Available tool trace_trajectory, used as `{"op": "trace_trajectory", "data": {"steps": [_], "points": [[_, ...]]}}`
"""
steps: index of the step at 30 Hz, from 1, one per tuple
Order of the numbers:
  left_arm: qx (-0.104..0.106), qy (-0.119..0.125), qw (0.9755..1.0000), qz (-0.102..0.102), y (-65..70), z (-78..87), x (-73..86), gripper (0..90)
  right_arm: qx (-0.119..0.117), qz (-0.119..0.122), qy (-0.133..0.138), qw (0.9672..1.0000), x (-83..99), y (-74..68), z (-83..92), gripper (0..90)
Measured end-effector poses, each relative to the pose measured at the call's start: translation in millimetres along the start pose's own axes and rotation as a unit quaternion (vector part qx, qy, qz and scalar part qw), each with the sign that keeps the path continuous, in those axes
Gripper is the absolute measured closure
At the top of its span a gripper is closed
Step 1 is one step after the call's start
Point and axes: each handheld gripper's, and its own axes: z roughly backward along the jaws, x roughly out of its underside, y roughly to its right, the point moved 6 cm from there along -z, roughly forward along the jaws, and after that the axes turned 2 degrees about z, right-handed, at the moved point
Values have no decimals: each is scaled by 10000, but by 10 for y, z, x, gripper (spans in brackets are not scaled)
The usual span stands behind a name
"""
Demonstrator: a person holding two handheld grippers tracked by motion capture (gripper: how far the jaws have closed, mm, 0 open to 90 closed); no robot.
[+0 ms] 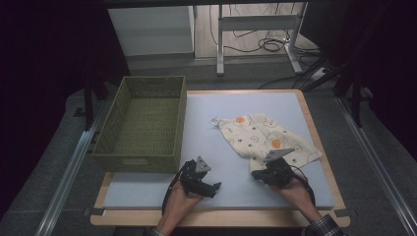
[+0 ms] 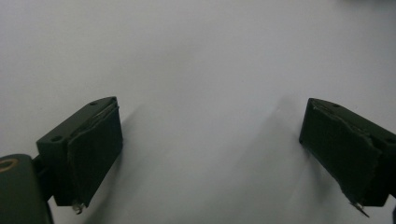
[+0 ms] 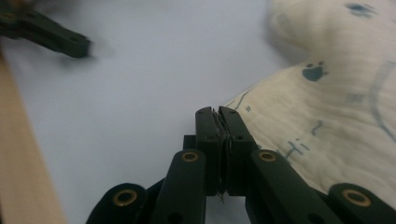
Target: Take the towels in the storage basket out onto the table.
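Observation:
A cream cloth (image 1: 265, 135) printed with orange fried eggs and small blue marks lies crumpled on the right half of the pale blue mat (image 1: 206, 132). My right gripper (image 1: 255, 173) sits at the cloth's near left corner. In the right gripper view its jaws (image 3: 218, 112) are pressed together right at the edge of the cloth (image 3: 327, 107), which looks pinched between the tips. My left gripper (image 1: 214, 187) rests low over bare mat to the left, near the front edge. Its jaws (image 2: 210, 154) stand wide apart with nothing between them.
An olive woven basket (image 1: 142, 158) stands on the table's left side, with nothing visible inside. The wooden table edge (image 1: 216, 216) runs just in front of both hands. In the right gripper view, the left gripper (image 3: 46, 35) shows at the top left.

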Motion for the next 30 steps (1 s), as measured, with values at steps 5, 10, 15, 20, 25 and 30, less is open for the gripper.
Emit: {"op": "trace_trajectory", "data": {"steps": [5, 10, 15, 20, 25, 30], "points": [[-19, -74, 10000, 14, 13, 68, 58, 76, -485, 139, 22, 9987, -175, -329, -212, 874], [-220, -178, 9996, 72, -34, 186, 142, 76, -819, 362, 33, 9960, -324, -626, -420, 873], [-126, -158, 9996, 176, -53, 201, 172, 79, -822, 348, 173, 9959, -389, -640, -407, 786], [40, 4, 9998, 207, -30, 211, 51, 119, -366, 150, 479, 9981, -379, -338, -14, 702], [436, 238, 9986, 155, 41, 166, -155, 236, 370, -124, 522, 9979, -199, 129, 340, 690], [656, 161, 9977, -74, 159, 18, -301, 380, 1126, -623, 412, 9908, 152, 639, 654, 695]]}}
